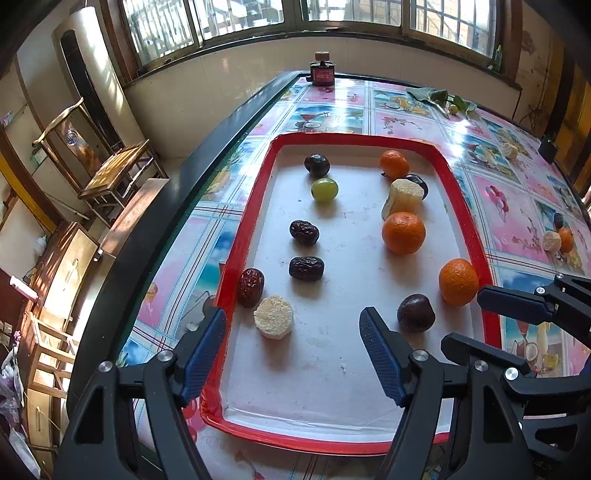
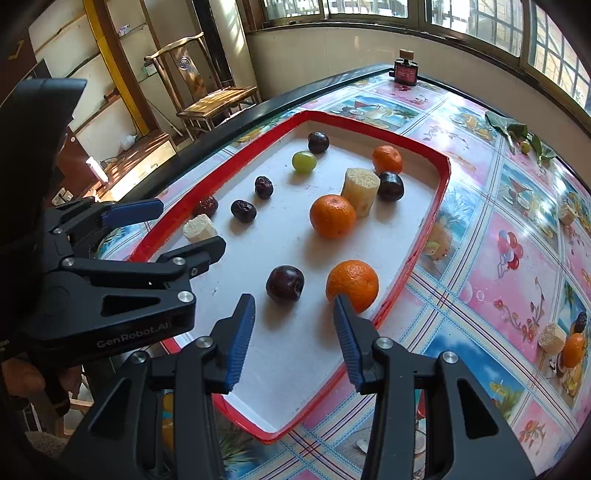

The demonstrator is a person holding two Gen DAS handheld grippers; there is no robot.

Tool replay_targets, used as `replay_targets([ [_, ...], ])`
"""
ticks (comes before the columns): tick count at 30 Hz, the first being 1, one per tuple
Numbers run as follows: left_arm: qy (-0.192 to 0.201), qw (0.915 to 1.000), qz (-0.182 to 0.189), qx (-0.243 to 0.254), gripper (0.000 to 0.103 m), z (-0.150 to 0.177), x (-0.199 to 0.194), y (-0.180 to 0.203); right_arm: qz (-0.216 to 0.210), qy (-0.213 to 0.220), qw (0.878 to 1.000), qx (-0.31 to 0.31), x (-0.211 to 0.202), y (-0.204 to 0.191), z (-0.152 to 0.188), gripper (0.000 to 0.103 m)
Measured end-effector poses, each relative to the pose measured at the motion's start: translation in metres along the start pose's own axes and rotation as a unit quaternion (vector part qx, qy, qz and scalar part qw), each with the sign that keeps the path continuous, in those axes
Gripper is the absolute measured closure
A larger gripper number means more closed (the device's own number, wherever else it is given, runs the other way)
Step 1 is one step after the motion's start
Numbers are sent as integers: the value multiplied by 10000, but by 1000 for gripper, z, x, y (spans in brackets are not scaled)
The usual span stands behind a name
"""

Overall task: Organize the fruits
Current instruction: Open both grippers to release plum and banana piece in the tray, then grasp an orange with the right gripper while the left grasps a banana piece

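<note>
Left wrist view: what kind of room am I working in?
Probably a home sunroom or dining corner: barred windows, a wooden chair, and a fruit-print tablecloth under the red tray.

My glossy table with its pink-and-blue picture cloth point(image 1: 509, 206) bears a red-rimmed white tray point(image 1: 463, 206), a small red bottle point(image 1: 323, 71), green leaves point(image 1: 439, 96) and loose fruit point(image 2: 565, 341).

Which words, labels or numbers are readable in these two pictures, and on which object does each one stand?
"GenRobot.AI": white letters on the black body of the left gripper, seen in the right wrist view.
Small white print at the left edge of that same body: cut off, not readable.
Label on the small red box at the far table edge: too small to read.
Round emblem on the wooden chair back: blurred, not readable.
</note>
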State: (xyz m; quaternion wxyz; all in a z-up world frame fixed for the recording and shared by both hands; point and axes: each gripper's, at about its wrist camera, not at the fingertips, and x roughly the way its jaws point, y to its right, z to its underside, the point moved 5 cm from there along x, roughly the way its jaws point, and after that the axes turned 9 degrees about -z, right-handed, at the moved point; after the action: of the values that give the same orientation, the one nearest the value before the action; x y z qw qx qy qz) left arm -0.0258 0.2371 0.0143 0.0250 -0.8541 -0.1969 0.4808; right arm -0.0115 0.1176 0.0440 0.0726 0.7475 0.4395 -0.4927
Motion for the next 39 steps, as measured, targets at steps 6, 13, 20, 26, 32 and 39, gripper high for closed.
replay_targets([
  [6, 213, 9996, 138, 109, 25, -7, -20, 30, 80, 217, 9996, 158, -30, 19, 11, 55],
  [13, 378, 9974, 381, 484, 25, -17, -39, 95, 283, 527, 9960, 657, -71, 72, 37, 52],
  [20, 401, 9941, 602, 812, 25, -26, -48, 167, 718, 825, 9861, 1254, -112, 149, 69, 52],
  [26, 329, 9935, 696, 833, 25, -34, -44, 208, 1075, 1011, 9716, 1848, -132, 226, 88, 52],
  [32, 328, 9931, 685, 898, 25, -41, -40, 231, 951, 965, 9727, 1885, -114, 259, 85, 53],
  [39, 450, 9844, 1094, 1303, 25, -52, -37, 264, 853, 972, 9768, 1705, -106, 267, 83, 65],
])
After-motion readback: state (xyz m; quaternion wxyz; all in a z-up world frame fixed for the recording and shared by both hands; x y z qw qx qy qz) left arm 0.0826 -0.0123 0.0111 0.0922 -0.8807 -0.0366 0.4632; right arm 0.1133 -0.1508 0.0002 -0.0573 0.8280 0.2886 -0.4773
